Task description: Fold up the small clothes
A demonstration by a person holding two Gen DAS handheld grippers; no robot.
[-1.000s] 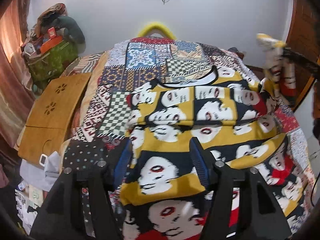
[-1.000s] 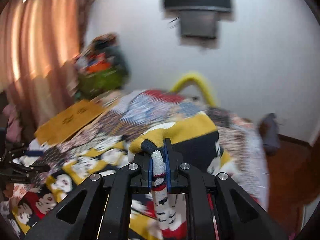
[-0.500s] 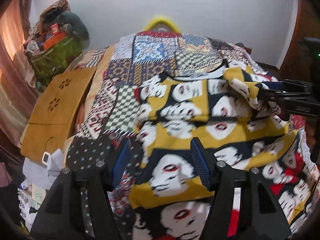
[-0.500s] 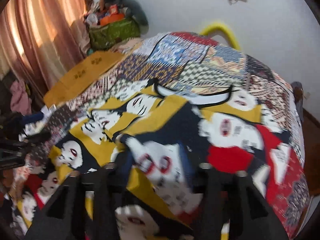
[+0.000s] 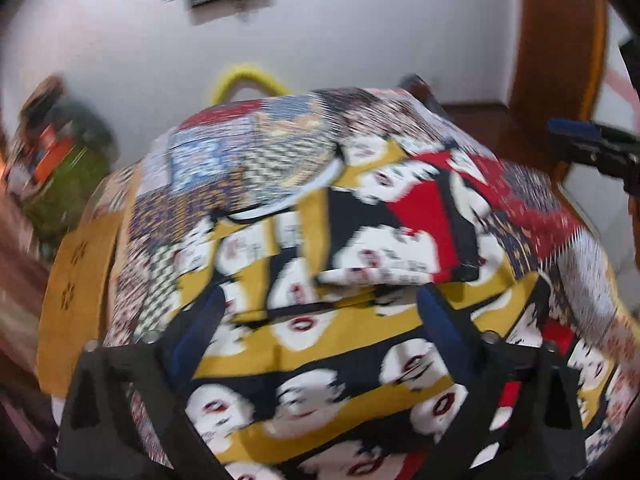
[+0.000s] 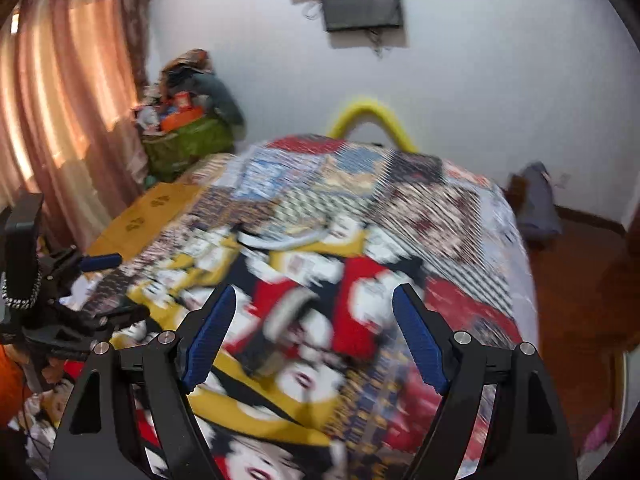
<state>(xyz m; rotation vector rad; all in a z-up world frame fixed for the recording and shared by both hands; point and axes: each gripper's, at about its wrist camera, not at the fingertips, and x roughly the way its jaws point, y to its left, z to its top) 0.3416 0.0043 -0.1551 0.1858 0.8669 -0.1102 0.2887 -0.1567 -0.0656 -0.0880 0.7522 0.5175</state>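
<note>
A yellow, black and red face-print shirt (image 5: 320, 344) (image 6: 304, 312) lies spread on the patchwork bedspread (image 5: 248, 160) (image 6: 420, 200), its right sleeve folded in over the chest. My left gripper (image 5: 320, 316) hovers over the shirt's lower part, jaws opening wide, nothing pinched between the blue pads. My right gripper (image 6: 312, 324) hangs above the folded sleeve, jaws opening, the cloth lying free beneath them. Each gripper shows at the edge of the other's view: the right one (image 5: 592, 148), the left one (image 6: 80, 280). Both views are motion-blurred.
A wooden lap board (image 5: 76, 292) (image 6: 152, 212) lies on the bed's left side. A green bag heaped with things (image 6: 188, 136) stands by the curtain (image 6: 60, 120). A yellow hoop (image 6: 372, 116) rises behind the bed, and a grey bundle (image 6: 536, 200) sits on the wooden floor at right.
The right gripper carried the sleeve across onto the shirt, let it go and opened. The left gripper opened wider and swung sideways, so the shirt now sits further right in its view.
</note>
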